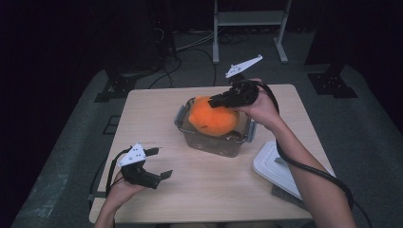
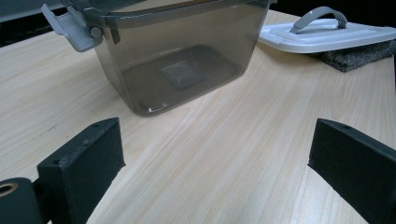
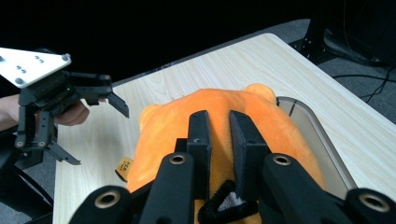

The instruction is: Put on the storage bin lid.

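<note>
Right tongs (image 3: 219, 135) pinch a fold of the soft orange plush toy (image 1: 213, 116) over the clear plastic container (image 1: 216, 142); light, squashy, grip deep. Left tongs (image 1: 154, 164) wide, empty.

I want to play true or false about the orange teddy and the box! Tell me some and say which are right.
1. The right gripper pinches the orange plush toy. True.
2. The left gripper holds the lid. False: it is open, holding nothing, near the table's front edge.
3. The white lid is on the box. False: it lies on the table, beside the box.
4. The toy sits at the top of the clear box. True.
</note>
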`<act>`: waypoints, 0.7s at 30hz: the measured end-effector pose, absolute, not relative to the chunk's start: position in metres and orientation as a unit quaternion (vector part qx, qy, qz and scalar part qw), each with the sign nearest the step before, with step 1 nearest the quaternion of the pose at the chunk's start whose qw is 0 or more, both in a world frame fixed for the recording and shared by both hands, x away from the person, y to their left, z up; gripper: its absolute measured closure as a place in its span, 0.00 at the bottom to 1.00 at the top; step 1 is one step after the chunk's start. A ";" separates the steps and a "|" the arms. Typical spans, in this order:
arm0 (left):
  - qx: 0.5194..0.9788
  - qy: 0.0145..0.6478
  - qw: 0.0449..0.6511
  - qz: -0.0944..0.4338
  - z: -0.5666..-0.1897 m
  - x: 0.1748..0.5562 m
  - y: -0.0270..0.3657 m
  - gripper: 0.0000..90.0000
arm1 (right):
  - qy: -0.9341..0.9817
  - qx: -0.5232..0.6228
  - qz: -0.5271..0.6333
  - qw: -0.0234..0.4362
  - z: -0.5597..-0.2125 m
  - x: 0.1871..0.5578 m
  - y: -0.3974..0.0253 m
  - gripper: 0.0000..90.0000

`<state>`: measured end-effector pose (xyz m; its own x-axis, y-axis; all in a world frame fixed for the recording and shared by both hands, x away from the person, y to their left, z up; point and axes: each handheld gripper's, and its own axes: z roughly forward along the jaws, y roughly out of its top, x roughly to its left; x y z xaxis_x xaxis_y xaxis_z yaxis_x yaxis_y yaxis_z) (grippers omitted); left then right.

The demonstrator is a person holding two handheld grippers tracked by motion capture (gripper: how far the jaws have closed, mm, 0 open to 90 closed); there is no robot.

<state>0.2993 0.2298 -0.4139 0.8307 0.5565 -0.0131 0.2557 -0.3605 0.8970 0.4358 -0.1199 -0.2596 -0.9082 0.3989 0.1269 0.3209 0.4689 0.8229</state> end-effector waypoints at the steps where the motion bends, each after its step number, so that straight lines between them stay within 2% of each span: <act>1: 0.810 0.252 0.508 0.149 -0.414 0.299 0.230 0.03 | 0.857 0.210 0.468 0.041 -0.260 0.437 -0.120 0.87; 21: 0.810 0.253 0.509 0.148 -0.413 0.298 0.232 0.03 | 0.857 0.228 0.461 0.037 -0.276 0.456 -0.120 0.87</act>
